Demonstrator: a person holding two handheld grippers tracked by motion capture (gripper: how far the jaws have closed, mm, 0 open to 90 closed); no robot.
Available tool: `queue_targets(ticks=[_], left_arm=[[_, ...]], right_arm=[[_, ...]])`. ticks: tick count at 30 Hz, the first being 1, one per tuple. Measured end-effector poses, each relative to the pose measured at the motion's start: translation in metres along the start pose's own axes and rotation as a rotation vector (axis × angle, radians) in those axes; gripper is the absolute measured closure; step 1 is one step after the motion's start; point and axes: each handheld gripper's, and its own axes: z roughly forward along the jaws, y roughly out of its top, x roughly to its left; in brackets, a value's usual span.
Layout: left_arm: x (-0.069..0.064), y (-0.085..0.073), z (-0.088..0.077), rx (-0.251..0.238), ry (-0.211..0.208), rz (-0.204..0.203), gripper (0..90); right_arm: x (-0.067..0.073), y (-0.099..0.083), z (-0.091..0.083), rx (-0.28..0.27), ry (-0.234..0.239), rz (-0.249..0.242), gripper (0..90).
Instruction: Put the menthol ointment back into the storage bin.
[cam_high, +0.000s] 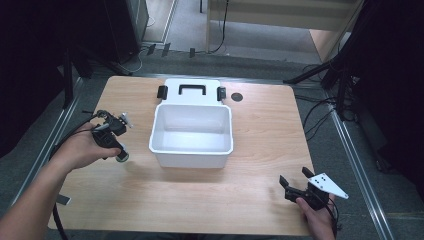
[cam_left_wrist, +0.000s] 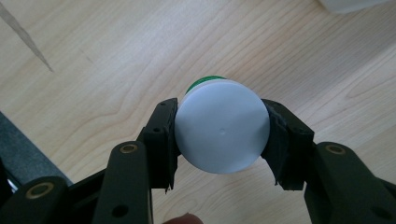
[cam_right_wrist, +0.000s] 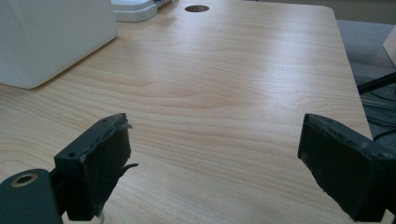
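Observation:
A small round container with a white lid and a green body sits between the jaws of my left gripper, whose pads press on both of its sides. In the high view that left gripper hangs left of the white bin, with the container held just above the wooden table. My right gripper rests near the table's front right corner. Its jaws stand wide apart in the right gripper view with nothing between them.
The open white bin is empty; its lid with black handle and latches lies behind it. A round cable hole is at the back right. Cables and stands ring the table on the floor.

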Motion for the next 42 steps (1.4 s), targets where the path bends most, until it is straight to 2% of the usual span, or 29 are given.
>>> queue_targets(ticks=[5, 7, 10, 20, 25, 30, 34, 35, 42], left_arm=[[-0.002, 0.009, -0.021, -0.019, -0.004, 0.011, 51.2], [-0.002, 0.011, -0.025, -0.015, 0.0, 0.022, 51.2], [-0.004, 0.017, -0.039, -0.014, 0.008, 0.036, 51.2], [-0.01, 0.034, -0.066, -0.011, 0.022, 0.07, 51.2], [-0.011, 0.039, -0.075, -0.01, 0.028, 0.081, 51.2], [-0.011, 0.047, -0.089, -0.021, 0.0, 0.099, 51.3], [-0.013, 0.051, -0.094, -0.026, 0.004, 0.105, 51.2], [-0.015, 0.053, -0.098, -0.027, 0.004, 0.123, 51.3], [-0.027, 0.061, -0.106, -0.049, 0.0, 0.143, 51.3]], right_arm=[[0.0, 0.0, 0.0, -0.001, 0.001, 0.0, 9.6], [0.0, 0.0, 0.0, -0.001, 0.002, 0.0, 9.6], [0.0, 0.0, 0.0, -0.001, 0.002, 0.0, 9.6], [0.0, 0.0, 0.0, 0.0, 0.004, 0.0, 9.6], [0.0, 0.0, 0.0, 0.0, 0.003, 0.0, 9.6], [0.0, 0.0, 0.0, -0.001, 0.005, -0.001, 9.6], [0.0, 0.0, 0.0, -0.001, 0.004, 0.0, 9.6], [0.0, 0.0, 0.0, 0.0, 0.004, 0.0, 9.6], [0.0, 0.0, 0.0, 0.0, 0.006, 0.002, 9.6]])
